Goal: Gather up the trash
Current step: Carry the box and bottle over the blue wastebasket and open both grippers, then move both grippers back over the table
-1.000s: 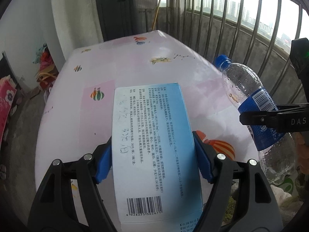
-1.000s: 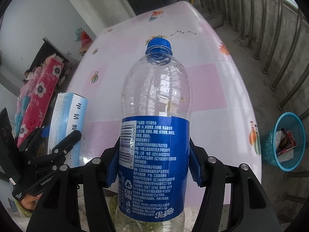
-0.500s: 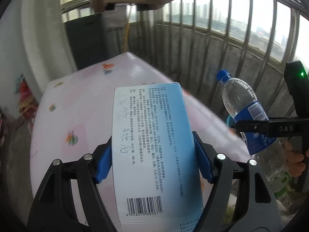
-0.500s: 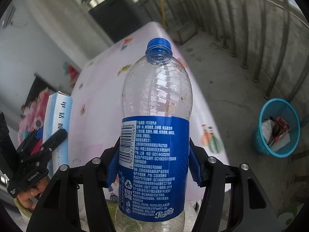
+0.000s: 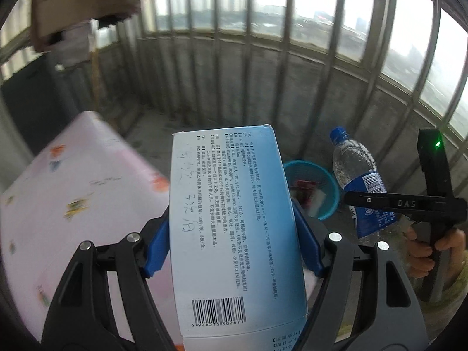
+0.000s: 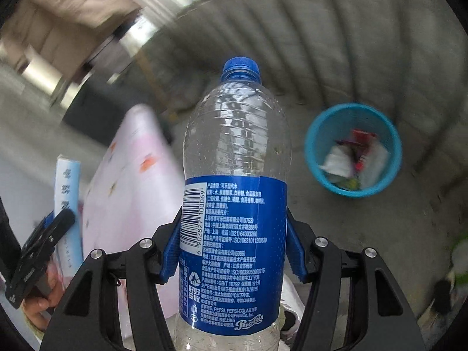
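Note:
My left gripper is shut on a light blue and white carton printed with text and a barcode, its blue pads pressing both long sides. My right gripper is shut on an empty clear plastic bottle with a blue cap and blue label. In the left wrist view the bottle is at the right, held beside a blue mesh trash basket on the floor. In the right wrist view the basket lies ahead to the right, and the carton shows at the left.
A table with a pink patterned cloth sits to the left. The basket holds several wrappers and papers. A concrete balcony wall with metal railings curves around behind. A person's hand grips the right gripper's handle.
Both grippers have swung right, away from the table and toward the balcony wall. The blue basket has come into the left wrist view and moved nearer the middle of the right wrist view.

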Tool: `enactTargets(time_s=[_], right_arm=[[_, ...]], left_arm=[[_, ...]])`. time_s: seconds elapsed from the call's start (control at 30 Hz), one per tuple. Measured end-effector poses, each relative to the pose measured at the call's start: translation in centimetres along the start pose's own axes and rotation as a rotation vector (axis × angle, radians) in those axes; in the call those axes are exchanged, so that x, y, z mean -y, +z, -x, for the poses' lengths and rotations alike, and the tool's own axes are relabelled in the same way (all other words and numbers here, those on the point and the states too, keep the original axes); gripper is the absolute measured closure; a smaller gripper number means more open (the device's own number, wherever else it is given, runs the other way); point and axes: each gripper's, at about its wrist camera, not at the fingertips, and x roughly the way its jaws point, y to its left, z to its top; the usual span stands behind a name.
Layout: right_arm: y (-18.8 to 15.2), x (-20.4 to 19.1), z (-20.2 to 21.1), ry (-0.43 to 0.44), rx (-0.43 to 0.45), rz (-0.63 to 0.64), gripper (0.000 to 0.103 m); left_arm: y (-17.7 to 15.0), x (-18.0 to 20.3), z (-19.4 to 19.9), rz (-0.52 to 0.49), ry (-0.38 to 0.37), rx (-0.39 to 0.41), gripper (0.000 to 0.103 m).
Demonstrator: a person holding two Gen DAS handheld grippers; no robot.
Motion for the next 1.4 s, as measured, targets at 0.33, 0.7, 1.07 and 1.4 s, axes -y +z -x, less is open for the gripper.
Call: enactTargets(time_s=[0.33,0.7,1.07,1.4], right_arm=[[1.2,9.6,-4.7,-0.117,-0.007,-0.298,0.044],[7.6,15.5,-11.8,-0.052,-0.048,-0.420,0.044],[10.2,20.3,-18.1,-0.085,-0.039,-0.503,0.033],[8.2,18.7,-15.7,-0.158,0.020,-0.431,0.033]], left_arm=[[4.7,7.6,-11.9,-0.050,-0.210,-0.192,0.033],[9.5,13.1,-25.5,-0.042,-0.332,-0.361,0.032],[8.7,10.7,-29.3,0.094,-0.392,-0.382,0.022],[9.4,5.9,-20.6,0.092,-0.372,-0.197,0.022]])
